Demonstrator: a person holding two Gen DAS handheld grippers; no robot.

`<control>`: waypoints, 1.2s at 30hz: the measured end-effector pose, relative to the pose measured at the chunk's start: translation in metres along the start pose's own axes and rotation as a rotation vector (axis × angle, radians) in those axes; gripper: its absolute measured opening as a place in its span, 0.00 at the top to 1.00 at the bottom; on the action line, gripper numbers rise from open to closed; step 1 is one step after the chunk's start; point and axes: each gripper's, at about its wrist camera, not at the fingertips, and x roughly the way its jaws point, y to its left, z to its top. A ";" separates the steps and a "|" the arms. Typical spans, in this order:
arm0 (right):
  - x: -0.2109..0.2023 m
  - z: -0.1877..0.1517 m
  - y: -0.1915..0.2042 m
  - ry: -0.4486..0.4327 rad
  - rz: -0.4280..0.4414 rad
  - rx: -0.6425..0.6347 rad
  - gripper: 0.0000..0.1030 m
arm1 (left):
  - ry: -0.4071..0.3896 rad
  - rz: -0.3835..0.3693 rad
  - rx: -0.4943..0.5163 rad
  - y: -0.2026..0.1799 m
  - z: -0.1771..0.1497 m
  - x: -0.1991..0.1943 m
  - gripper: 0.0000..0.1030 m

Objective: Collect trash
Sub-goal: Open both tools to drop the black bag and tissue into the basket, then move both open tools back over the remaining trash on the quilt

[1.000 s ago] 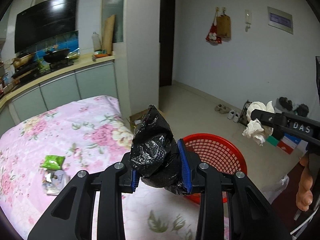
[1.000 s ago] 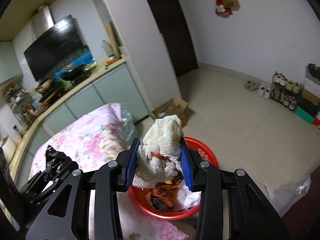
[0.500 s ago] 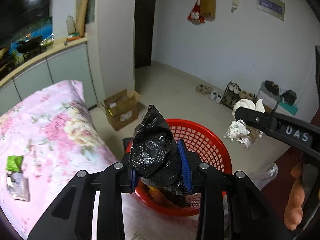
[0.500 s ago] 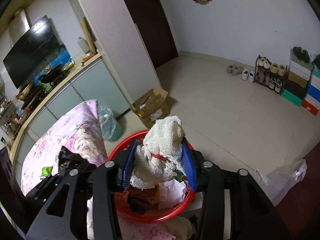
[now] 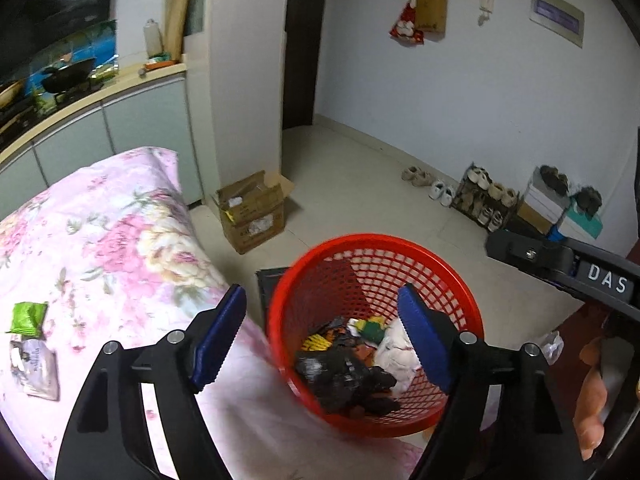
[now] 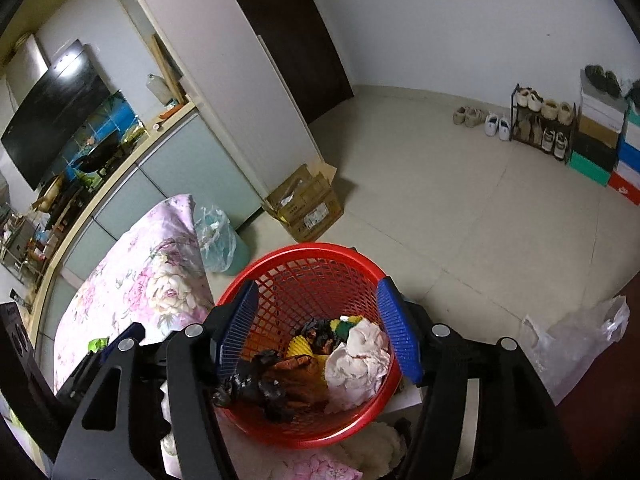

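From the left wrist, the left gripper [image 5: 320, 338] is opening with nothing between its jaws above the red basket [image 5: 460, 292], where the black bag [image 5: 348, 380] lies, and from the right wrist, the right gripper [image 6: 318, 334] is likewise opening, empty, over the same basket holding the white net [image 6: 356, 364].

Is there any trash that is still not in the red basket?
Yes. A green wrapper and a silvery packet lie on the flowery pink cloth, outside the red basket. A crumpled clear plastic bag sits on the floor beside it. The black bag is already inside.
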 end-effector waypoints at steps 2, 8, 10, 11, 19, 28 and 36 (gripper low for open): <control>-0.003 -0.001 0.005 -0.002 0.015 -0.014 0.42 | -0.014 0.016 -0.015 0.011 0.000 -0.008 0.26; -0.012 -0.006 0.025 -0.015 0.054 -0.072 0.42 | -0.046 0.091 -0.099 0.059 -0.001 -0.034 0.26; -0.015 -0.008 0.034 -0.018 0.065 -0.099 0.42 | -0.061 0.128 -0.147 0.083 -0.004 -0.046 0.25; -0.016 -0.009 0.037 -0.019 0.071 -0.109 0.42 | -0.065 0.144 -0.164 0.092 -0.004 -0.049 0.24; -0.016 -0.023 0.061 0.000 0.104 -0.194 0.42 | -0.072 0.364 -0.346 0.192 -0.029 -0.077 0.21; -0.009 -0.030 0.069 0.029 0.109 -0.225 0.42 | 0.041 0.387 -0.400 0.228 -0.055 -0.049 0.20; -0.004 -0.038 0.071 0.040 0.108 -0.229 0.42 | 0.086 0.397 -0.380 0.230 -0.065 -0.033 0.24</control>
